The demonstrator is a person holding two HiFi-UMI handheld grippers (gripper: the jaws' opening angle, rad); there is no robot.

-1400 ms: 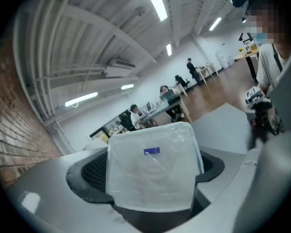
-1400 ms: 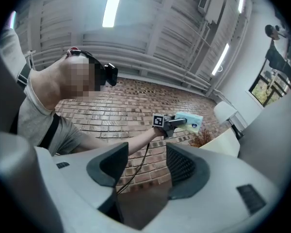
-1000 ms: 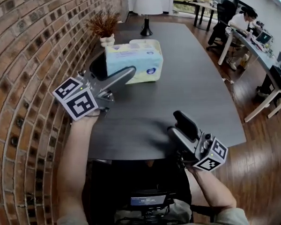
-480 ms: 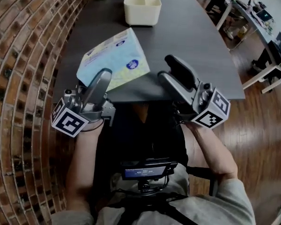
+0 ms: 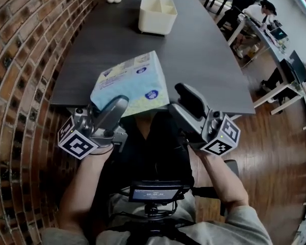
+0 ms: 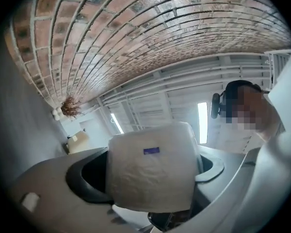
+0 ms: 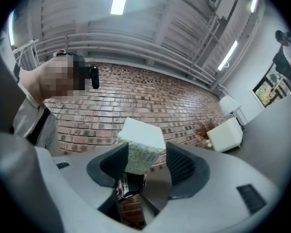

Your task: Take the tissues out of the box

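A pale blue and yellow tissue pack [image 5: 130, 83] hangs tilted over the dark table's front edge [image 5: 209, 106]. My left gripper [image 5: 118, 105] is shut on its near end; in the left gripper view the pack [image 6: 150, 193] fills the gap between the left gripper's [image 6: 153, 171] two jaws. My right gripper [image 5: 179, 99] stands open just right of the pack. In the right gripper view a corner of the pack [image 7: 140, 142] shows between the right gripper's [image 7: 146, 166] parted jaws; I cannot tell whether it touches them.
A white open box [image 5: 156, 14] stands far back on the table, also seen as the white box [image 7: 226, 134] in the right gripper view. A brick wall [image 5: 25, 45] runs along the left. Desks and seated people [image 5: 260, 11] are at the far right over a wooden floor.
The left gripper has carried the pack from the far part of the table back to the front edge. The right gripper has risen beside it.
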